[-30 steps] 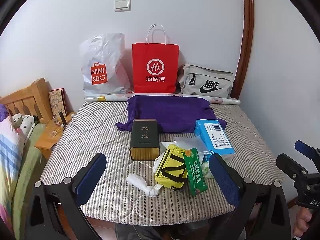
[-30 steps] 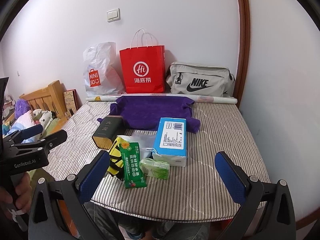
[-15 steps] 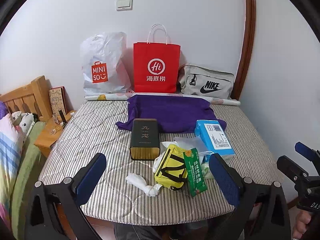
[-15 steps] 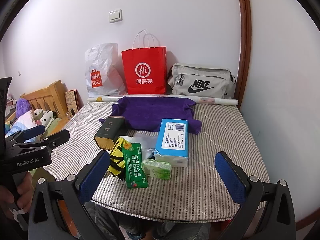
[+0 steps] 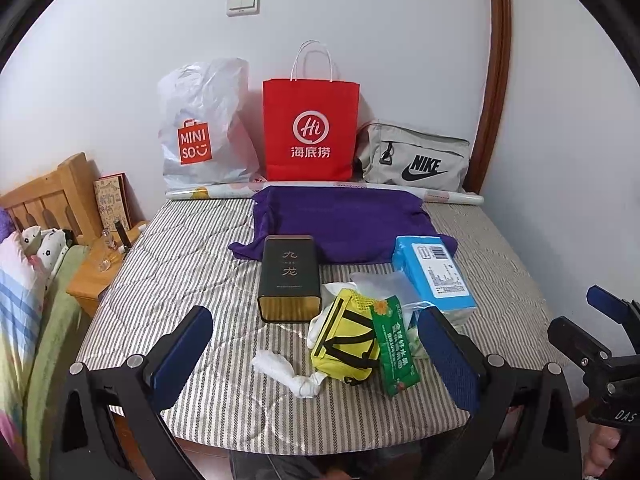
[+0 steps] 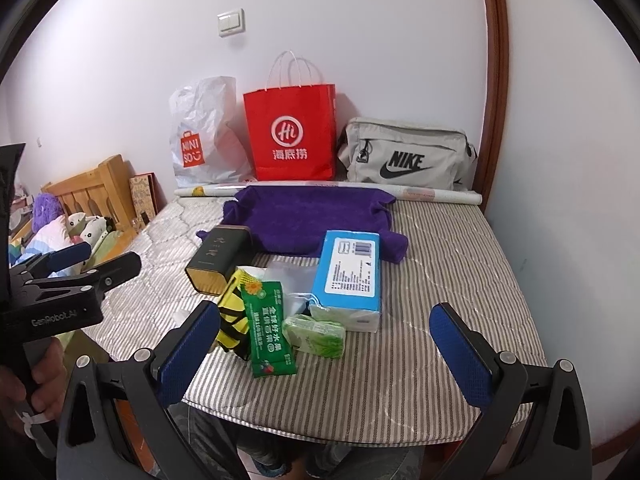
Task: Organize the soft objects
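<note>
Currently both grippers hover off the near edge of the grey-striped quilted mattress (image 5: 168, 264), nothing held. Left gripper (image 5: 316, 354): jaws spread wide, blue pads empty. Right gripper (image 6: 332, 346): same, jaws wide apart, nothing between them. Each shows in the other's view, with a hand on the handle.

Soft stuff clusters at the near-centre of the mattress:
- yellow mesh pouch with black straps (image 5: 348, 340), lying flat, just in front of the dark rectangular tin with gold characters (image 5: 290, 276)
- green snack sachet with an orange flower print (image 5: 394, 350) lies on the pouch's right edge
- small pale-green tissue pack (image 6: 316, 334) just right of the sachet, touching the front of the blue-and-white tissue box (image 6: 350, 276)
- clear crumpled plastic bag (image 6: 290, 276) between tin and tissue box, partly under the sachet
- knotted white cloth wad (image 5: 290, 372) alone at the front, just left of the pouch; barely visible from the right wrist view

Behind the cluster, a purple folded towel (image 5: 344, 220) is spread flat mid-mattress; the tin and the tissue box overlap its near edge.

Back row against the white wall: white MINISO plastic bag (image 5: 204, 128), red paper shopping bag with white handles (image 5: 310, 128), grey Nike sling bag (image 5: 414, 158), all upright. A rolled printed sheet (image 5: 216, 192) lies along the back edge in front of them.

Left side: wooden headboard (image 5: 44, 196) and a low wooden bedside table (image 5: 92, 280).
</note>
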Demonstrator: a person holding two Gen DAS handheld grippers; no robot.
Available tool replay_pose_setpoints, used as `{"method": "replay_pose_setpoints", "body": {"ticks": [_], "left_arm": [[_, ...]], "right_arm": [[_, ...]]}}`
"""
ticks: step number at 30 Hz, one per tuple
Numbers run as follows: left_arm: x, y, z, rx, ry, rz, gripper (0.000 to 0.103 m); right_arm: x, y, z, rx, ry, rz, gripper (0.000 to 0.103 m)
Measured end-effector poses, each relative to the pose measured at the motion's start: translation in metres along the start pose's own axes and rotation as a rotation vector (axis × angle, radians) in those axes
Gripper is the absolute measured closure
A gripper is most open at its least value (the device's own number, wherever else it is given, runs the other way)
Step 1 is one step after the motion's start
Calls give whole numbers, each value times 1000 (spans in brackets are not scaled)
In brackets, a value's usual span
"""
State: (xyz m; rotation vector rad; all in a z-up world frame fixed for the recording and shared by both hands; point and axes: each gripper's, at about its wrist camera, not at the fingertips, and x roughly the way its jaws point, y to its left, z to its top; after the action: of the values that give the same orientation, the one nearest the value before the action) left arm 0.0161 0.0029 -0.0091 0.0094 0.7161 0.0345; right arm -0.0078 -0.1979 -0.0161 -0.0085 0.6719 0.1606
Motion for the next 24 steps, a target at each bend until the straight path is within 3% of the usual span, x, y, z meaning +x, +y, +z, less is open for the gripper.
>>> {"method": "replay_pose_setpoints", "body": {"ticks": [8, 15, 24], "left_arm": [[44, 19, -11, -49, 84, -19, 1], [78, 24, -29, -38, 172, 13, 5], [110, 37, -43, -64, 216, 16, 5]], "right_arm": [[35, -11, -12, 12, 57, 16, 0], [69, -16, -23, 21, 117, 51, 0], [117, -17, -40, 81, 195, 86, 0]]}}
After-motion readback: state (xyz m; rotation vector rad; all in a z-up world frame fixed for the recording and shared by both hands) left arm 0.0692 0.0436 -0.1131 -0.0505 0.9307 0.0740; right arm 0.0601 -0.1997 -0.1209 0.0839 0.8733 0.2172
